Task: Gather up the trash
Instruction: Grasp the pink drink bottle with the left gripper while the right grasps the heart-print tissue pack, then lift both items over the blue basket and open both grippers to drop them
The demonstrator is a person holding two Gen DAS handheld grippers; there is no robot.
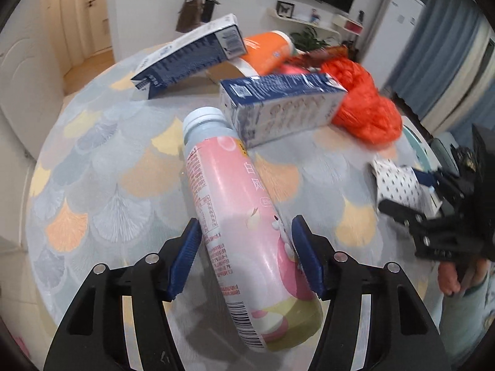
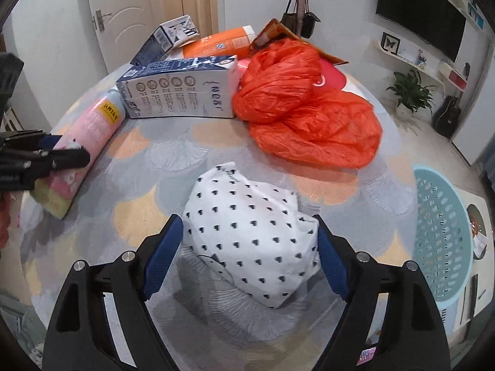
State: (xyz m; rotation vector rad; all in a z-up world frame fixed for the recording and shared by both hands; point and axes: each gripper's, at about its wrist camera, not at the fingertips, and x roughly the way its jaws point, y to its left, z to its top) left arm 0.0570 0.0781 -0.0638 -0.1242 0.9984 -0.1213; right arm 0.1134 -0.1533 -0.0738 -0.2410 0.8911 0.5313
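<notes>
My left gripper (image 1: pixel 244 256) is shut on a pink drink bottle (image 1: pixel 235 216) with a pale cap, held just above the round table. The bottle also shows in the right wrist view (image 2: pixel 83 142). My right gripper (image 2: pixel 247 256) is shut on a crumpled white paper bag with black hearts (image 2: pixel 250 235) near the table's front edge; that bag shows in the left wrist view (image 1: pixel 396 182). On the table lie a blue-and-white milk carton (image 2: pixel 182 92), a second carton (image 2: pixel 168 38), an orange bottle (image 2: pixel 216 44) and an orange plastic bag (image 2: pixel 306 111).
A light blue plastic basket (image 2: pixel 442 241) stands off the table's right edge. The patterned tablecloth (image 2: pixel 216 157) covers the table. A brown snack wrapper (image 2: pixel 278 32) and a red item (image 2: pixel 331 77) lie behind the orange bag.
</notes>
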